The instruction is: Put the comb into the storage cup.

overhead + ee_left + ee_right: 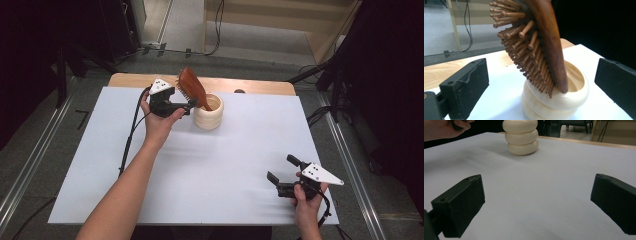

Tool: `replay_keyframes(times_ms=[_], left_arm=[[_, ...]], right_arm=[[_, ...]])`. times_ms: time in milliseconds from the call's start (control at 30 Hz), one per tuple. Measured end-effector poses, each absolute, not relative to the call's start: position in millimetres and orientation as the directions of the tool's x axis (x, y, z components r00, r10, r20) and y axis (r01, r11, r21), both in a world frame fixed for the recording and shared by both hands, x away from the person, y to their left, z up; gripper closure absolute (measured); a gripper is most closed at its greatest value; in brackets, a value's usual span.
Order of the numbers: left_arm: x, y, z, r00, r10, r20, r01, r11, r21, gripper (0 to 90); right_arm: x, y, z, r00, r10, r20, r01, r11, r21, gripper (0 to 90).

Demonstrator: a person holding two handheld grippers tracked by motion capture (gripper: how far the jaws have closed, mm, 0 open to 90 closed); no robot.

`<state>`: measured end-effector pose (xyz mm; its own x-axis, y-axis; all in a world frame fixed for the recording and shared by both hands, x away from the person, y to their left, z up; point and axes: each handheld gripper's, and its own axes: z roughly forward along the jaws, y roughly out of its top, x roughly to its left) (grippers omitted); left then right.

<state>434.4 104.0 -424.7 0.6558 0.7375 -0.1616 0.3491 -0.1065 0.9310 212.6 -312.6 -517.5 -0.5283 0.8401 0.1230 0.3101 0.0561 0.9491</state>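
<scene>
over on the left, the left gripper (pixel 186 106) sits by the far edge of the white table (pixel 100 165), just beside the cup (pixel 209 112). from its own camera, its jaws are spread wide with nothing between the pads, the brush (pixel 534 42) and cup ahead of them. the brush stands handle-down in the cream ribbed cup, head leaning out over the rim toward the left gripper, wooden pins facing it. moving right, bare table, and then the right gripper (pixel 284 176) near the front right corner, well apart from the cup, resting low in the hand, jaws wide open and holding nothing, pointed across at the cup.
</scene>
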Motion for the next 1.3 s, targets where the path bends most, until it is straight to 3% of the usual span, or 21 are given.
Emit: replay_keyframes(times_ms=[1300], left_arm=[[366.0,152.1,-420.2,0.677,0.724,-0.133,0.282,-0.088,0.955,0.0]], right_arm=[[212.6,-311.5,-517.2,-0.523,0.844,0.117,0.309,0.060,0.949,0.0]])
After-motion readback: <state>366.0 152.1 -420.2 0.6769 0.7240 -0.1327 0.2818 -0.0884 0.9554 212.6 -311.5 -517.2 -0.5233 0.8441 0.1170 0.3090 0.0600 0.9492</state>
